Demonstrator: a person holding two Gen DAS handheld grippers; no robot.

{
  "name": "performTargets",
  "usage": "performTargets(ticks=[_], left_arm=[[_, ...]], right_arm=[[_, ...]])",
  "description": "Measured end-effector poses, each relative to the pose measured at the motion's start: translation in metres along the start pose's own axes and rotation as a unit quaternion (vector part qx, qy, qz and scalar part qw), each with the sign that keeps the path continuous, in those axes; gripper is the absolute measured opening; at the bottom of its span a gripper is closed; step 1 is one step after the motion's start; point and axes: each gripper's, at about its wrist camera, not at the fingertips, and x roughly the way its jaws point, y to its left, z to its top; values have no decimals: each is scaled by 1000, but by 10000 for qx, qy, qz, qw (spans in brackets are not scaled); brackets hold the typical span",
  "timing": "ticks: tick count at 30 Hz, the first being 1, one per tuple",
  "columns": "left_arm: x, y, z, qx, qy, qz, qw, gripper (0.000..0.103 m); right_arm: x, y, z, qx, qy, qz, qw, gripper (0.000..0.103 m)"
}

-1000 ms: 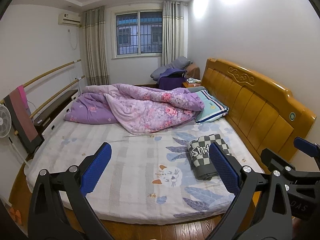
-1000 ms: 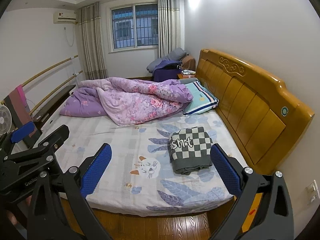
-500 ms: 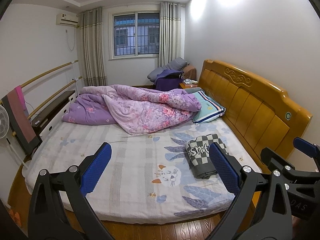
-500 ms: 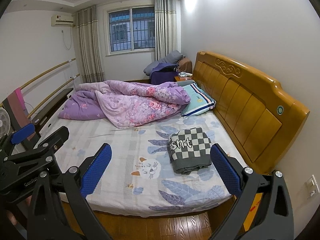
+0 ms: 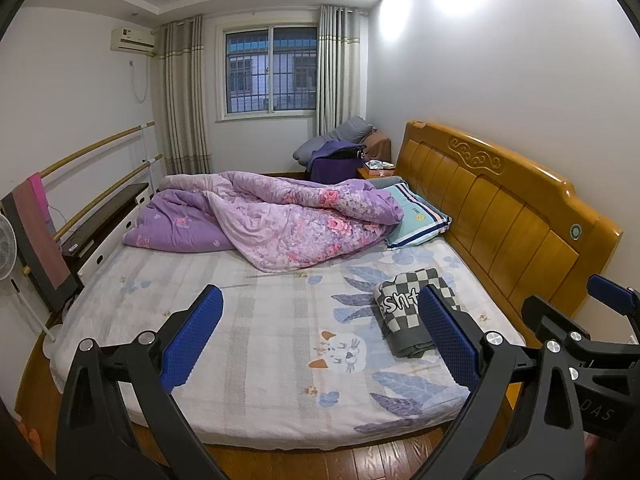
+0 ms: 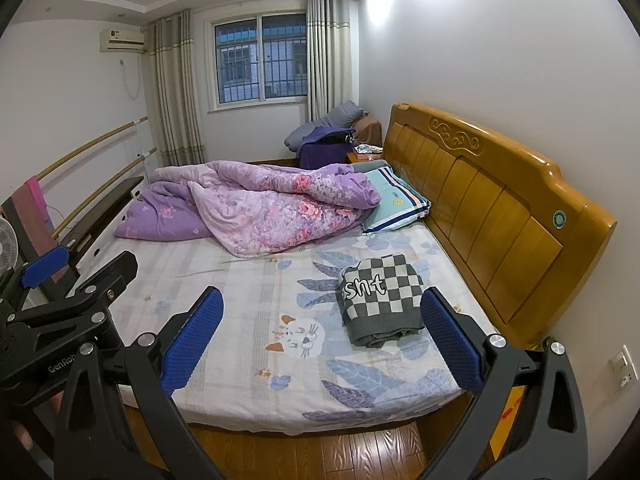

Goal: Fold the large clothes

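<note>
A folded grey and white checkered garment lies flat on the bed sheet near the headboard; it also shows in the left wrist view, partly behind a finger. My left gripper is open and empty, held over the foot of the bed. My right gripper is open and empty, to the left of and below the garment, apart from it. The left gripper's body shows at the left of the right wrist view.
A crumpled purple floral quilt and a striped pillow lie at the far side of the bed. A wooden headboard runs along the right. A fan and rails stand at the left. Wood floor lies below.
Both grippers have drawn back and up a little from the bed, so more of the room and floor shows. The folded garment has not moved.
</note>
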Motion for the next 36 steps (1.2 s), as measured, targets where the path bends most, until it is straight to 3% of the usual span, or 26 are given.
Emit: performTargets(ticks=[19,36], left_arm=[[3,24,6,50,-82,-85,9999,98],[6,23,8,56,-87,-71,9999,98]], right_arm=[[5,2,2,-27,7,3,10000,95],[11,3,8,-49,-4,37,10000,95]])
